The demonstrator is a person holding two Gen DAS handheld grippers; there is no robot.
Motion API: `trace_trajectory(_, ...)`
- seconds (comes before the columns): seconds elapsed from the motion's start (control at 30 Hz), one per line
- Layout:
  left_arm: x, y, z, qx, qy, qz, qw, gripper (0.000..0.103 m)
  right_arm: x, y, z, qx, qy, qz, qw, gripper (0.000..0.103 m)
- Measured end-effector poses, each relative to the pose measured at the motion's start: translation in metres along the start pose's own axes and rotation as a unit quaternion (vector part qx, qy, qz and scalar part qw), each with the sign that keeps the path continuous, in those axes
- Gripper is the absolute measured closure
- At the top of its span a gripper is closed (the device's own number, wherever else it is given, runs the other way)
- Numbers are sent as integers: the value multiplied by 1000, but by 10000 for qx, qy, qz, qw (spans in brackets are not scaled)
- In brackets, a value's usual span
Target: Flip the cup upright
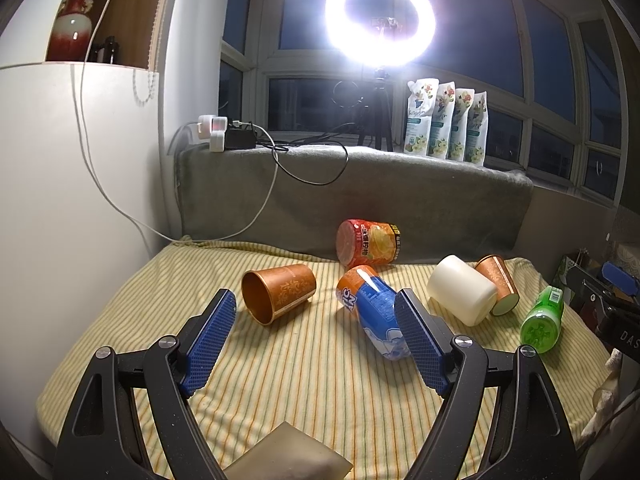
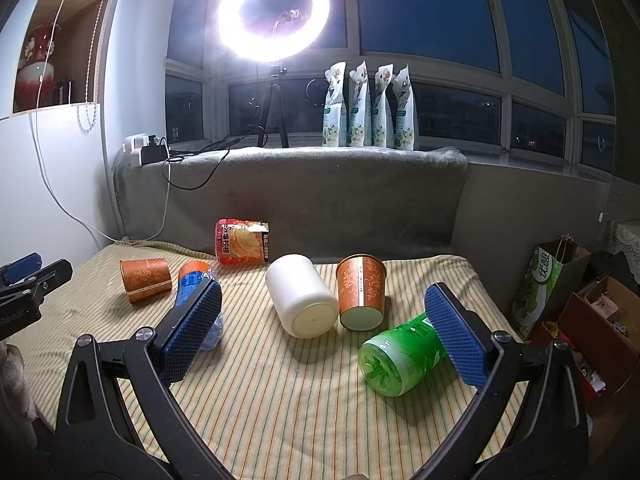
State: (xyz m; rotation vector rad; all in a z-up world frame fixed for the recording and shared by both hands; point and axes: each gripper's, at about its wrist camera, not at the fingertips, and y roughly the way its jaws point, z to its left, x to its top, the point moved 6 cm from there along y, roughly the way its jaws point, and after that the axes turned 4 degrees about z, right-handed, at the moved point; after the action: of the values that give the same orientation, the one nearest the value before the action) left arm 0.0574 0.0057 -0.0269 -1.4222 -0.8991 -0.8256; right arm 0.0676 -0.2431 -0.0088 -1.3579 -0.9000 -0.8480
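Two orange patterned paper cups lie on their sides on the striped cloth. One cup [image 1: 278,293] lies at the left with its mouth toward me; it also shows in the right wrist view [image 2: 146,280]. The other cup [image 1: 498,285] lies at the right, base toward me, beside a white cup [image 1: 460,295]; both show in the right wrist view, orange [image 2: 362,296] and white [image 2: 302,295]. My left gripper [image 1: 316,328] is open and empty, short of the left cup. My right gripper [image 2: 322,328] is open and empty, short of the white cup.
A blue and orange bottle [image 1: 374,310], a green jar [image 2: 400,354] and an orange snack canister [image 2: 242,242] lie on the cloth. A grey cushion [image 2: 320,200] backs the surface. A ring light on a tripod [image 2: 274,12] and several pouches stand on the sill. Boxes [image 2: 592,332] sit at the right.
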Motion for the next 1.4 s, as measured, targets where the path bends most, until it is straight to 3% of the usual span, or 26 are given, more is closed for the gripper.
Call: trace_trajectory(1.4, -3, 1, -1, 2, 1, 47, 10000, 21, -8, 15, -21, -88, 117, 247, 9996, 0)
